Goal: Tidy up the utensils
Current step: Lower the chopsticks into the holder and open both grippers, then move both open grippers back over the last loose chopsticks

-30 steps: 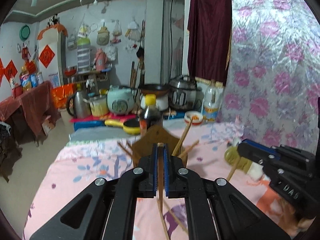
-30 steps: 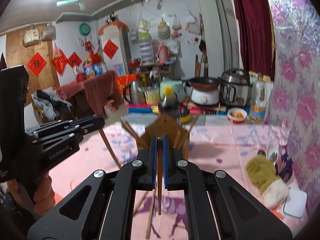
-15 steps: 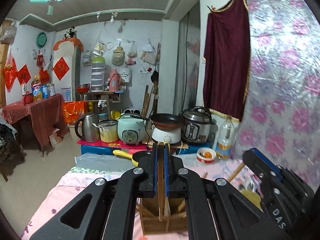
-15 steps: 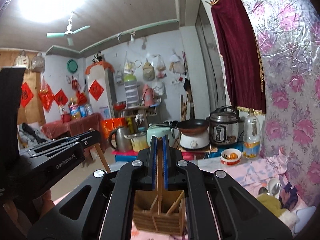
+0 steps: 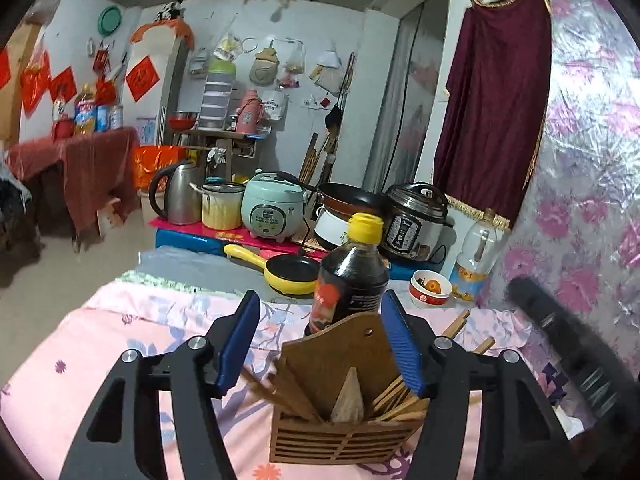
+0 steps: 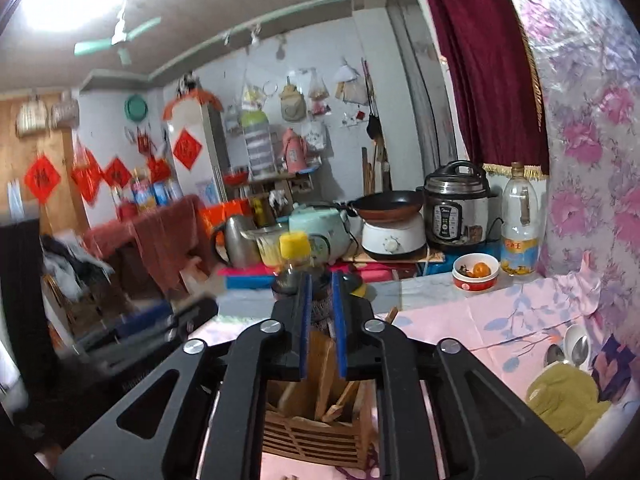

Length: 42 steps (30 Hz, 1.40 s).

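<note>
A wooden utensil holder [image 5: 344, 436] stands on the pink flowered cloth with several chopsticks [image 5: 394, 398] leaning in it. My left gripper [image 5: 320, 300] hangs just above and in front of it; its jaws are opening and stand wide, with no pad touching anything. In the right wrist view the same holder [image 6: 316, 436] lies right under my right gripper [image 6: 320, 280]. Its jaws are opening by a narrow gap, and the wood seen between them is not pressed by the pads. The other gripper shows as a dark blur [image 6: 140, 340] at the left.
A dark sauce bottle [image 5: 352, 280] stands right behind the holder. Two loose chopsticks [image 5: 456, 326] lie to its right. Further back are a yellow pan [image 5: 292, 274], a small bowl [image 6: 476, 272] and cookers. Spoons [image 6: 568, 348] and a green mitt [image 6: 564, 404] lie right.
Half a second ago each gripper was shut on one upright chopstick over the holder. Now both pairs of jaws have parted, the left widely, and no chopstick stays in the pads.
</note>
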Each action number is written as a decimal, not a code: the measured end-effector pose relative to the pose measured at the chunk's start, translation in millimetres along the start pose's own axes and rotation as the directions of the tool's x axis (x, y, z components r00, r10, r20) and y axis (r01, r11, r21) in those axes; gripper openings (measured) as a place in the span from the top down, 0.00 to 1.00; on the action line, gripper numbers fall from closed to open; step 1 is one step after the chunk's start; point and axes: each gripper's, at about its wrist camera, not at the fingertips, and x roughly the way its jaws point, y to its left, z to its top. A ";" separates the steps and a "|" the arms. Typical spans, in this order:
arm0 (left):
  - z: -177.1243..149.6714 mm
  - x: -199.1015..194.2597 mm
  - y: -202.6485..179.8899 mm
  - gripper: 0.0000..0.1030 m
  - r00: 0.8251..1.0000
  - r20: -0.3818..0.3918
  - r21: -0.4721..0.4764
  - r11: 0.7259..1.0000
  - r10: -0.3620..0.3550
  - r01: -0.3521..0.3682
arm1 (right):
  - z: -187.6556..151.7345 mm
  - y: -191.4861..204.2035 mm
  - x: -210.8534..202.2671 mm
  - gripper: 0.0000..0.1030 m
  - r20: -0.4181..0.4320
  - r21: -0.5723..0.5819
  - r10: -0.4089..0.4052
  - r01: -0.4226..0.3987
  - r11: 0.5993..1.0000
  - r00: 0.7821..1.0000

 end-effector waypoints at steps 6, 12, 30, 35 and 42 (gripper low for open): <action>7.0 -15.2 21.4 0.35 1.000 0.000 -0.047 0.999 -0.012 0.012 | 3.4 3.8 -14.6 0.64 0.034 -0.014 -0.023 0.023 1.000 0.999; 7.7 -36.5 18.0 0.21 0.998 0.040 -0.020 0.999 0.038 -0.037 | 4.7 8.5 -24.4 0.46 0.047 -0.037 -0.032 0.034 0.999 0.998; -7.1 -103.1 2.8 0.06 0.967 0.178 0.053 0.980 0.180 -0.192 | 11.9 -0.1 -83.8 0.14 0.100 -0.014 -0.071 0.073 0.997 0.992; -13.2 -126.9 -5.0 0.06 0.964 0.205 0.070 0.979 0.172 -0.190 | 10.7 0.4 -106.0 0.11 0.111 -0.021 -0.080 0.083 0.996 0.991; -37.3 -163.9 -17.3 0.06 0.942 0.285 0.116 0.969 0.178 -0.218 | 6.3 1.6 -131.2 0.06 0.127 -0.027 -0.086 0.090 0.996 0.988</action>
